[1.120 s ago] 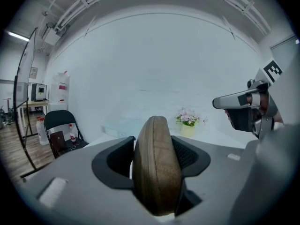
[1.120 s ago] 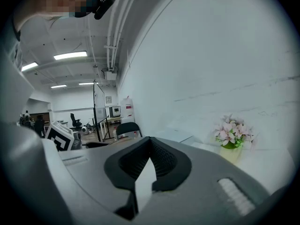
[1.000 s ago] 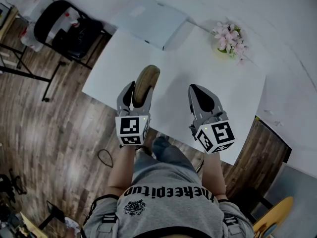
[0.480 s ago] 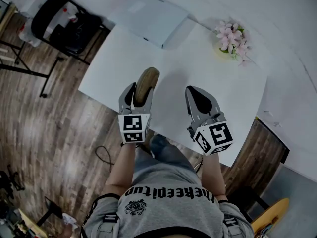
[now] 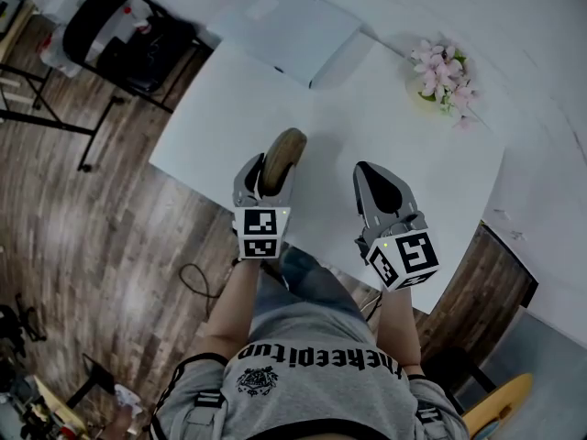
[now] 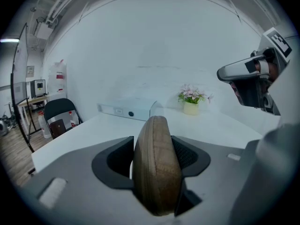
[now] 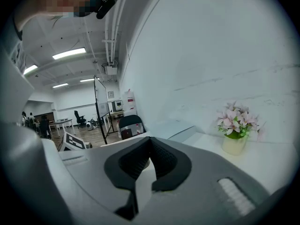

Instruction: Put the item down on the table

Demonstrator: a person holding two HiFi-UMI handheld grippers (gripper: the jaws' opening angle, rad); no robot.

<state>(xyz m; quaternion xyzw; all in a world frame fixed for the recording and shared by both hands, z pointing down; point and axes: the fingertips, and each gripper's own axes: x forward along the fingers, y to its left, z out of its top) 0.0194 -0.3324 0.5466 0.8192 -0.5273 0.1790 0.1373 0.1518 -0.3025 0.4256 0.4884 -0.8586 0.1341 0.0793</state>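
Note:
A brown wooden disc (image 5: pixel 281 148) stands on edge between the jaws of my left gripper (image 5: pixel 268 174), which is shut on it above the near part of the white table (image 5: pixel 220 108). In the left gripper view the wooden disc (image 6: pixel 157 165) fills the gap between the dark pads, and whether it touches the table is hidden. My right gripper (image 5: pixel 374 174) hovers beside it on the right. Its jaws are shut with nothing between them, as the right gripper view shows (image 7: pixel 149 148).
A flat white box (image 5: pixel 289 26) lies at the table's far edge. A pot of pink flowers (image 5: pixel 445 73) stands at the far right corner. A black chair (image 5: pixel 119 35) sits on the wooden floor to the left, and a cable (image 5: pixel 193 284) lies near the person's legs.
My left gripper has shifted slightly to the right with the wooden disc still in it. The right gripper has barely moved.

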